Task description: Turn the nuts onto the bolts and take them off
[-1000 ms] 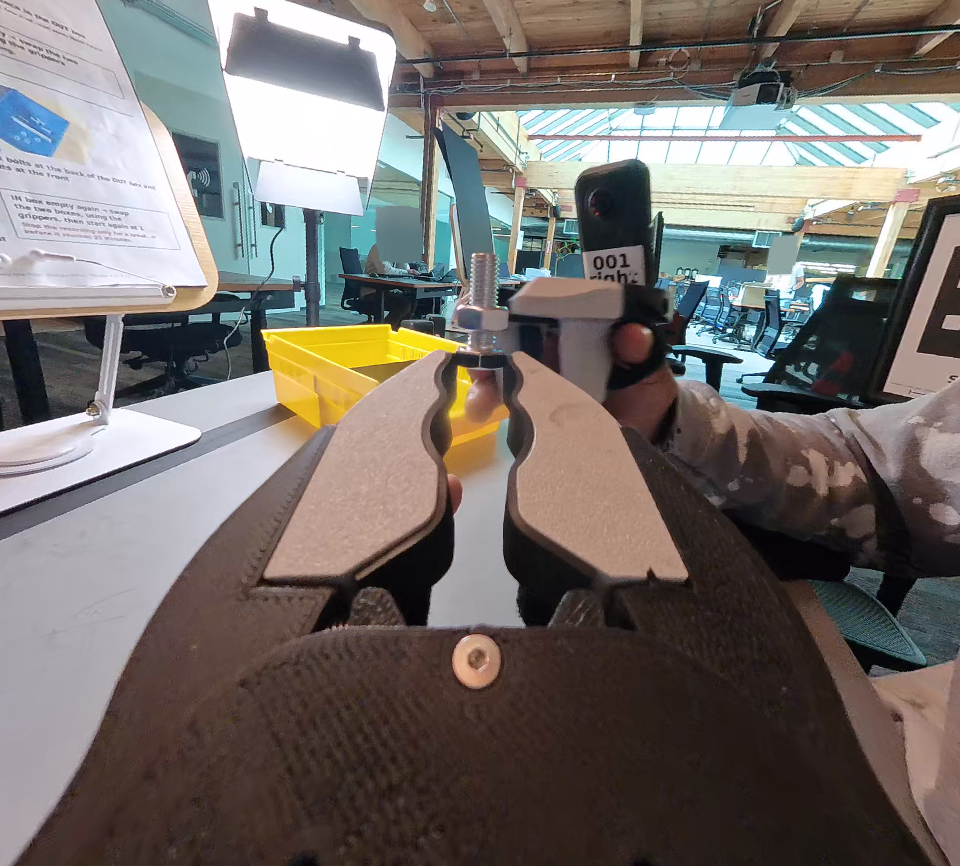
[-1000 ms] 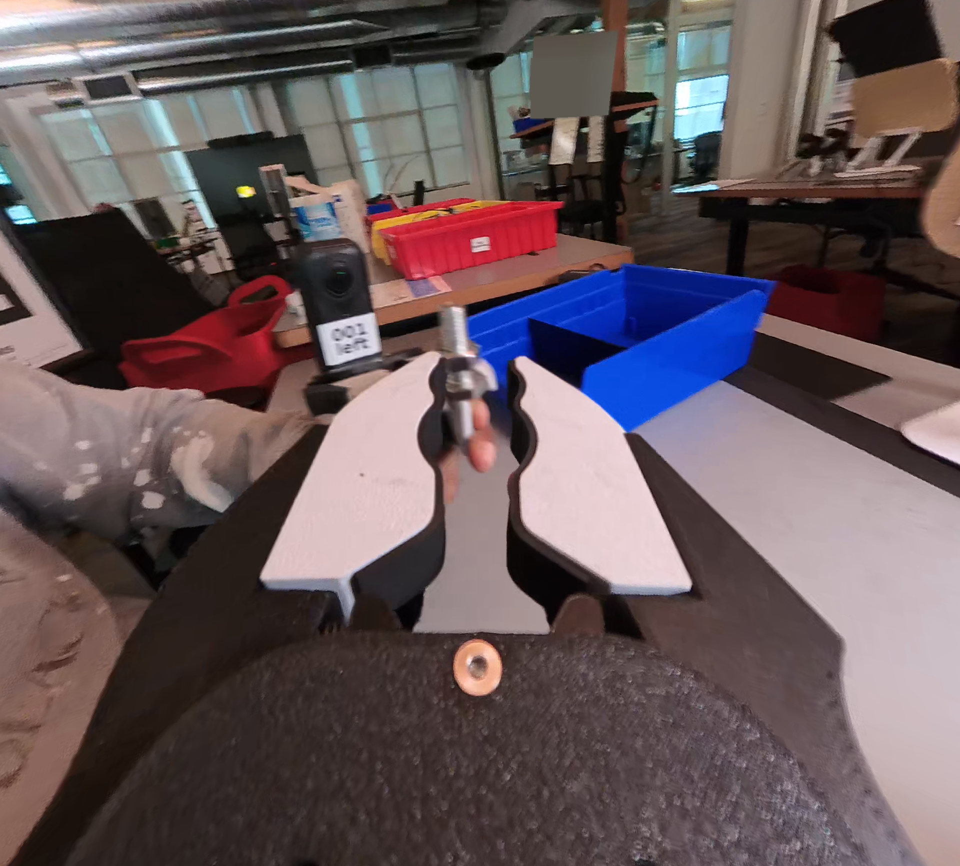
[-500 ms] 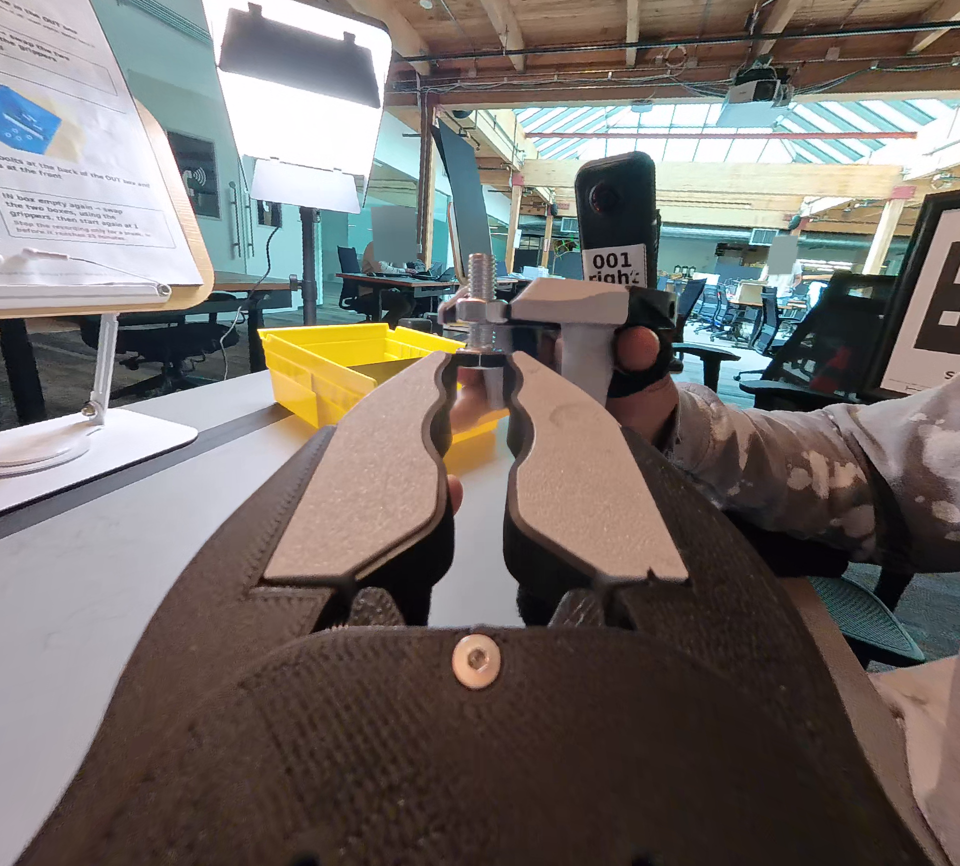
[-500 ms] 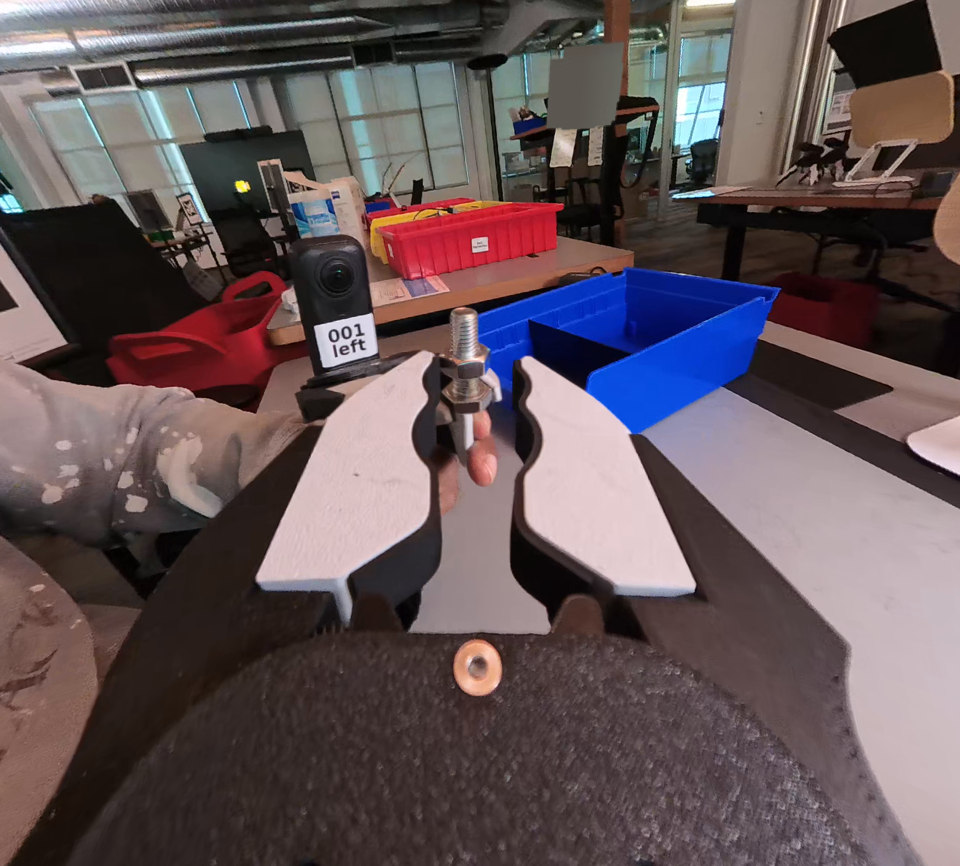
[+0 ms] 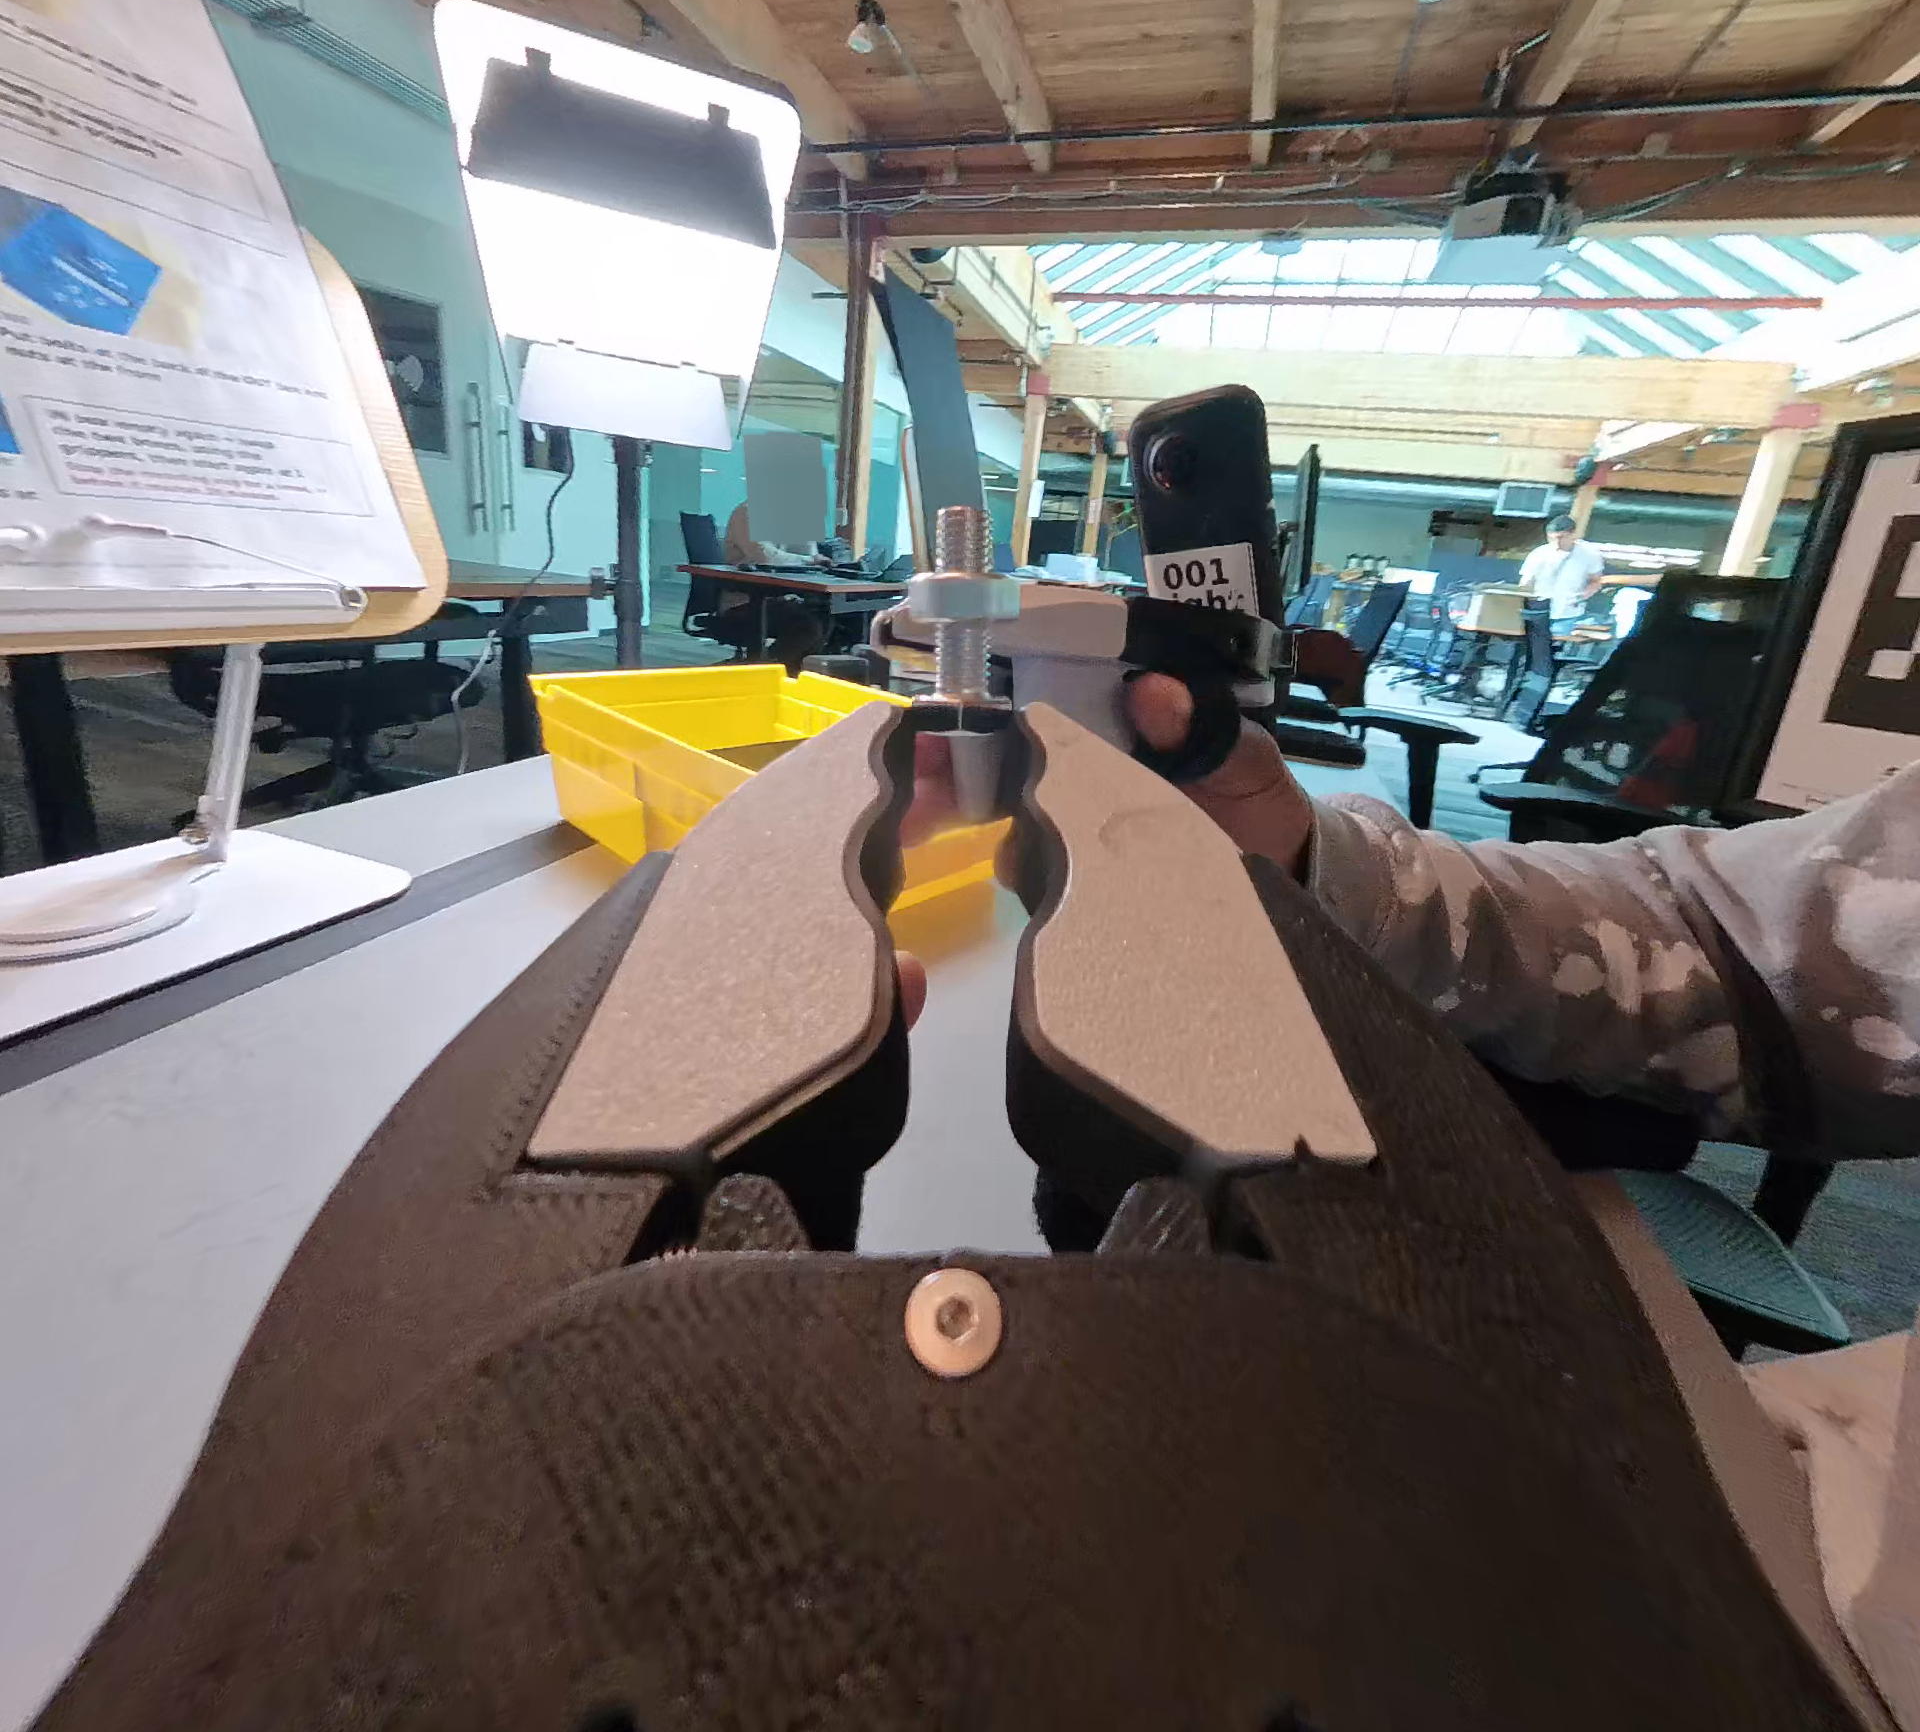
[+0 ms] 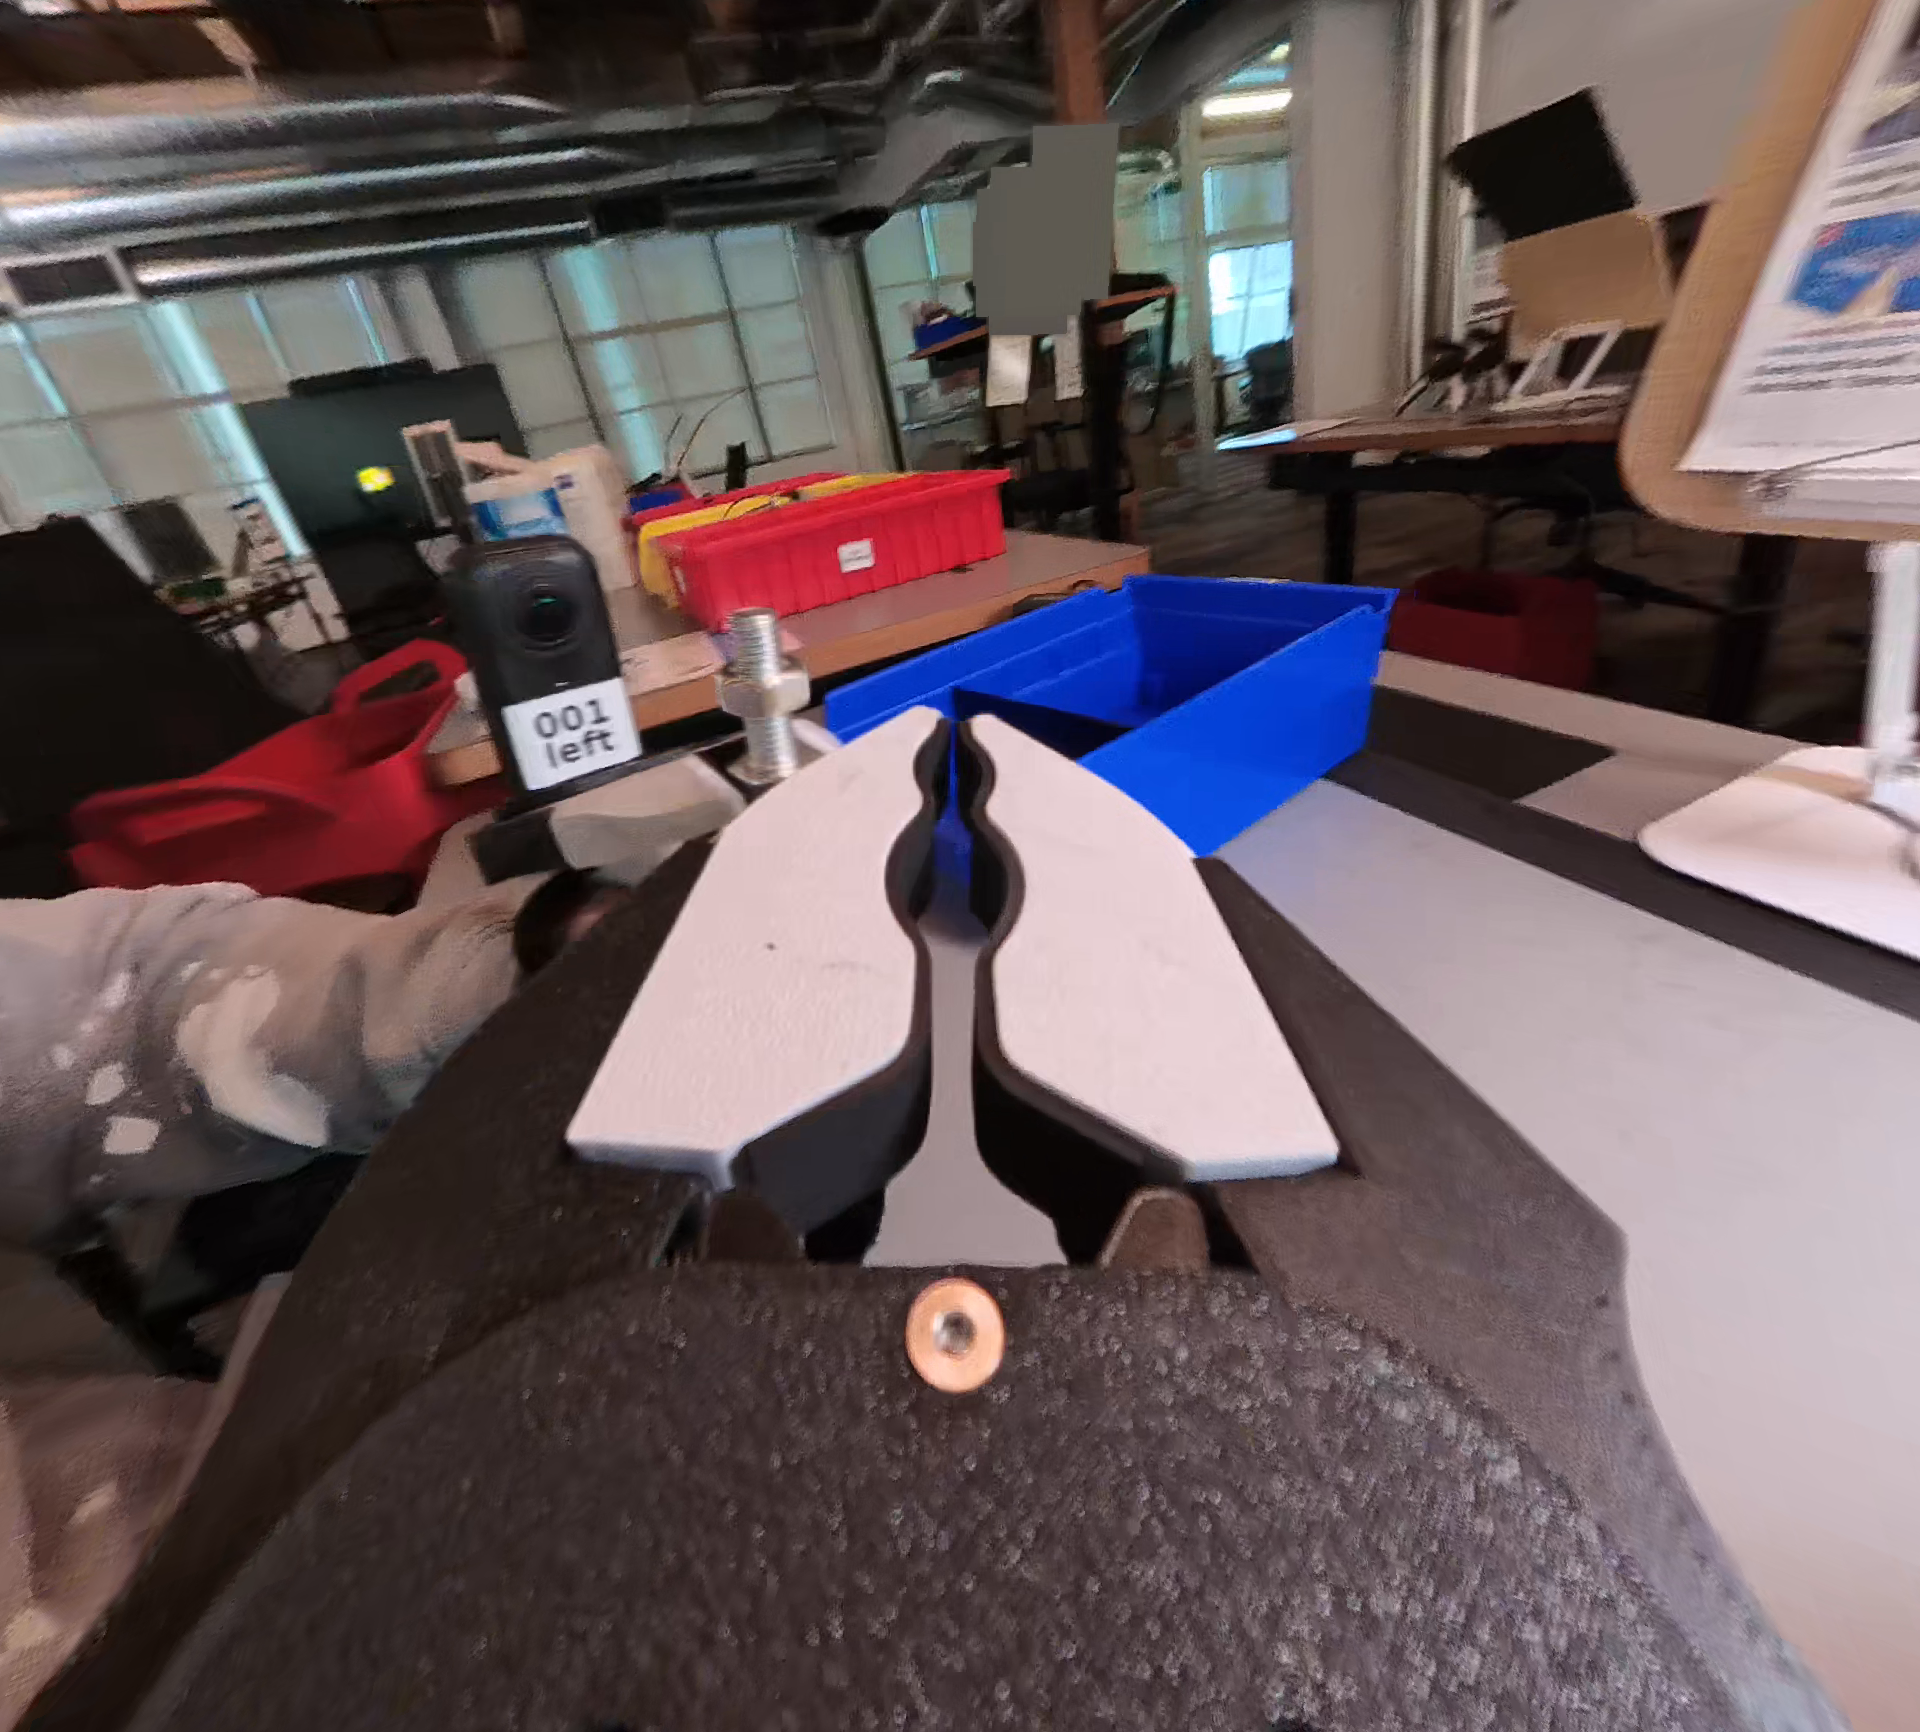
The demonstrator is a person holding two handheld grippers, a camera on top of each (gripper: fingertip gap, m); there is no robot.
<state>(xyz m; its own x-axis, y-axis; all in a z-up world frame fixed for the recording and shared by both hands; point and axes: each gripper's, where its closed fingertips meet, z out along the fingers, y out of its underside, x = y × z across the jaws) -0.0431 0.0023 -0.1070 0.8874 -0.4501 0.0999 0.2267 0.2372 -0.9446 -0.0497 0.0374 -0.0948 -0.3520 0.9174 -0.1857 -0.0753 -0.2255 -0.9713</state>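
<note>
Bolt (image 5: 961, 643) upright, head clamped by left hand-held gripper (image 5: 958, 726), nut (image 5: 961, 599) midway

Left tongs (image 5: 961, 726) clamped, right tongs (image 6: 958, 726) closed

Each camera rides close behind its own jaws, looking forward low over the desk (image 5: 187, 1163). The views face each other; both share the upright bolt (image 5: 964, 633) between them.

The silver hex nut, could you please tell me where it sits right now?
In the left wrist view, the silver hex nut sits partway up the upright threaded steel bolt, whose head the left claw grips; the yellow plastic bin lies behind, to the left.
</note>
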